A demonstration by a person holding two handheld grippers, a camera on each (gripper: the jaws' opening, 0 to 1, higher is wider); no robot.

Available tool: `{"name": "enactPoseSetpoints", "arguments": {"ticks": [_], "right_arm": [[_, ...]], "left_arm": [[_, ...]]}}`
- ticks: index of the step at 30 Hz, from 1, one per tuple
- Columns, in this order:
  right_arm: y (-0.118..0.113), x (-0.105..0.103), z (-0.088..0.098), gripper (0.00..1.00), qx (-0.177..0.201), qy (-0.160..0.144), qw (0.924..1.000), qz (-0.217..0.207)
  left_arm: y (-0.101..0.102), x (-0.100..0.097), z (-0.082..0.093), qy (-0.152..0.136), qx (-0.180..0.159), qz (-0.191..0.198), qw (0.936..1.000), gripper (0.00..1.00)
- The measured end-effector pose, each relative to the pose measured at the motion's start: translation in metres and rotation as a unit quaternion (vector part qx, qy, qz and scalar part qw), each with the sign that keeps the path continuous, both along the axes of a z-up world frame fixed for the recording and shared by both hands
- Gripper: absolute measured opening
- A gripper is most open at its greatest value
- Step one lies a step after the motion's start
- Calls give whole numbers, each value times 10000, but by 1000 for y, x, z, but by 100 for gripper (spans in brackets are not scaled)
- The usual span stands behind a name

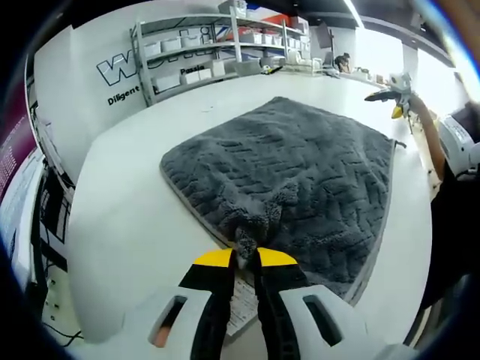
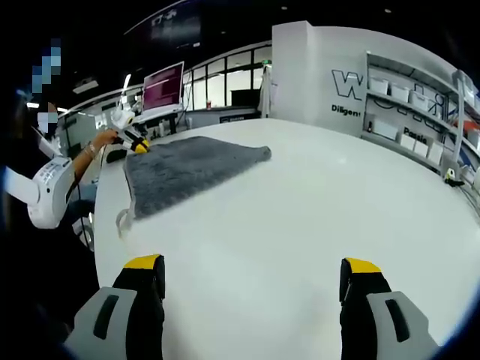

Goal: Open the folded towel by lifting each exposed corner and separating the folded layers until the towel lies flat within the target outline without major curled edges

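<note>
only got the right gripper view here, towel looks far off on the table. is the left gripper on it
Observer: Yes. The left gripper is shut on a bunched bit of the towel at its near edge.
Operator: is it flat yet
Observer: Mostly; the grey pile is puckered around the pinch, and a doubled layer shows along the edge beside it.
Operator: and my right one
Observer: The right gripper is open over bare table, apart from the towel.
</note>
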State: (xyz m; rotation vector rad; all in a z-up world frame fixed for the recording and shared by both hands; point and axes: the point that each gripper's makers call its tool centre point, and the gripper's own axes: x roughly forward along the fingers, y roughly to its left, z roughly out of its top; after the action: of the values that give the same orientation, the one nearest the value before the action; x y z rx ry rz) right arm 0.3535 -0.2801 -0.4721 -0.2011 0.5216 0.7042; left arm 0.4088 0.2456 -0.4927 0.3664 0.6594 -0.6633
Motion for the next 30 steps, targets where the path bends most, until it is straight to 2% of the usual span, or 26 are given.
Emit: {"name": "enactPoseSetpoints", "arguments": {"ticks": [5, 10, 13, 16, 17, 19, 23, 30], "right_arm": [[2, 0, 0, 99, 1, 7, 10000, 6], [4, 2, 1, 99, 6, -10, 10000, 45], [5, 3, 2, 99, 18, -15, 10000, 80], [5, 3, 4, 99, 75, -15, 9999, 84], [5, 3, 4, 99, 71, -20, 9999, 80], [4, 3, 4, 99, 44, -15, 10000, 73], [7, 3, 3, 99, -27, 14, 9999, 132], [13, 5, 4, 99, -42, -8, 9998, 214]], "left_arm": [[-1, 0, 0, -69, 63, 33, 10000, 12], [6, 3, 4, -311, 171, 130, 9993, 24], [7, 0, 6, -267, -32, 216, 9994, 26], [-9, -12, 10, -110, -636, -50, 9979, 29], [-13, -13, 13, -126, -841, -51, 9964, 33], [-19, -17, 18, -170, -1034, -147, 9944, 42], [-28, -24, 20, -116, -1067, -217, 9940, 50], [-45, -37, 27, -210, -1139, -319, 9928, 79]]}}
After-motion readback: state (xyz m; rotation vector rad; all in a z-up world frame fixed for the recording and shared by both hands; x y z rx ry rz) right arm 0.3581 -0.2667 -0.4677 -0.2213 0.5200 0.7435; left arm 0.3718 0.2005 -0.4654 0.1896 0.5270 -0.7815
